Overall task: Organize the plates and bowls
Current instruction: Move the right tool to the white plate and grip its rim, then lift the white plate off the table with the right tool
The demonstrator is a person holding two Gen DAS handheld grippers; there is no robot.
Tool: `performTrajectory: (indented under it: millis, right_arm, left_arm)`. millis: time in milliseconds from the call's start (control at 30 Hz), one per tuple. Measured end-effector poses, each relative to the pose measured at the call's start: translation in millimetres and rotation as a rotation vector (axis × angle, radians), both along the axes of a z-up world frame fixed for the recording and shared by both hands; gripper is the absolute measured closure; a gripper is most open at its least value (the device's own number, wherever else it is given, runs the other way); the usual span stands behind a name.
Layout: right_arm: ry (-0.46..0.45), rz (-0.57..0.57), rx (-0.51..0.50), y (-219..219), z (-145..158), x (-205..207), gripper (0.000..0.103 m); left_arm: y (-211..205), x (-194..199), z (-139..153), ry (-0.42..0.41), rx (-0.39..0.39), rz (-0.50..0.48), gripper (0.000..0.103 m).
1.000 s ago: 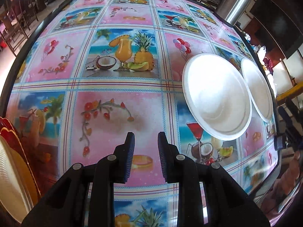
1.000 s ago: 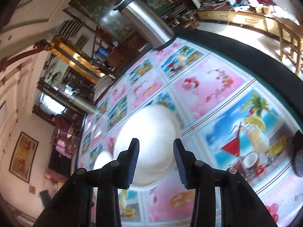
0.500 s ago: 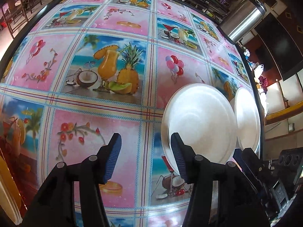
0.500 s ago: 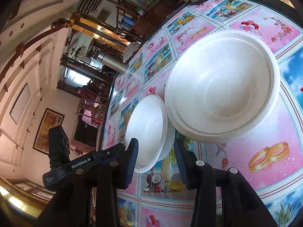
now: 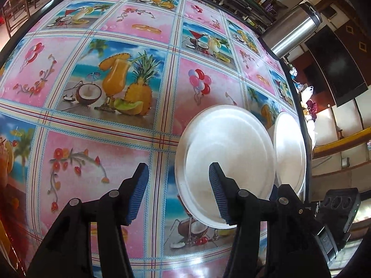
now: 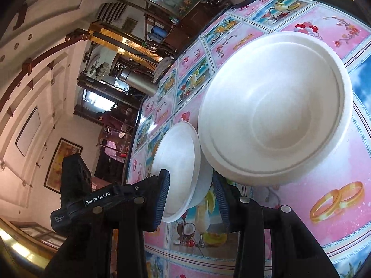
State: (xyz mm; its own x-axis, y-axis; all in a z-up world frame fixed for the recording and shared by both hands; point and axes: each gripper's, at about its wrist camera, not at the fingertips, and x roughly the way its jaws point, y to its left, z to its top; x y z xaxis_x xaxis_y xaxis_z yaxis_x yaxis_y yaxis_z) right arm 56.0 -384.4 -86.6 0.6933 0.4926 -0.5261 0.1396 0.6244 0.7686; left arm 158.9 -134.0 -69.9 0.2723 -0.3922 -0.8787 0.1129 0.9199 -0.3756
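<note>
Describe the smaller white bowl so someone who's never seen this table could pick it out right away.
Start from the tablecloth printed with fruit, cocktails and rings. Two white bowls sit side by side on it; the smaller bowl lies left of the large bowl, its rim between the right gripper jaws.

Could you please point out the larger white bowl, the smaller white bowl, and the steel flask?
larger white bowl point(image 6: 278, 115): right wrist view, inner base.
smaller white bowl point(image 6: 178, 159): right wrist view, inside wall.
steel flask point(image 5: 292, 31): left wrist view, middle of body.

Two white bowls point(image 6: 276, 106) point(image 6: 178, 162), two steel flasks point(image 5: 292, 30) point(image 6: 139, 83), one tablecloth point(image 5: 92, 139)
</note>
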Motion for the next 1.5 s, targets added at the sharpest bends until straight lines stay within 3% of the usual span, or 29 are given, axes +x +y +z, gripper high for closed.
performTrajectory:
  millis: [200, 867, 1033, 1100, 1200, 1500]
  right_arm:
    - [0.002, 0.015, 0.026, 0.5, -4.0, -1.2, 0.061]
    - [-0.010, -0.019, 0.001, 3.1, -6.8, 1.6, 0.061]
    - [-0.015, -0.037, -0.016, 1.1, -7.0, 0.7, 0.064]
    - [-0.012, -0.036, -0.018, 0.9, -7.8, 1.1, 0.065]
    - [-0.012, -0.025, -0.033, 3.1, -7.2, 2.3, 0.070]
    - [0.004, -0.025, -0.066, 5.8, -9.3, 4.1, 0.093]
  left_arm:
    - [-2.4, -6.6, 5.1, -0.046, 0.020, 0.003, 0.050]
    - [-5.0, -11.3, -1.2, -0.058, -0.048, 0.010, 0.051]
    - [-2.6, -15.7, -2.6, -0.086, -0.026, 0.023, 0.062]
    - [-2.4, -16.5, -3.9, -0.092, -0.027, 0.024, 0.072]
    - [-3.2, -18.1, -3.6, -0.114, -0.008, 0.026, 0.081]
    - [-5.6, -22.4, -2.9, -0.144, 0.016, 0.008, 0.093]
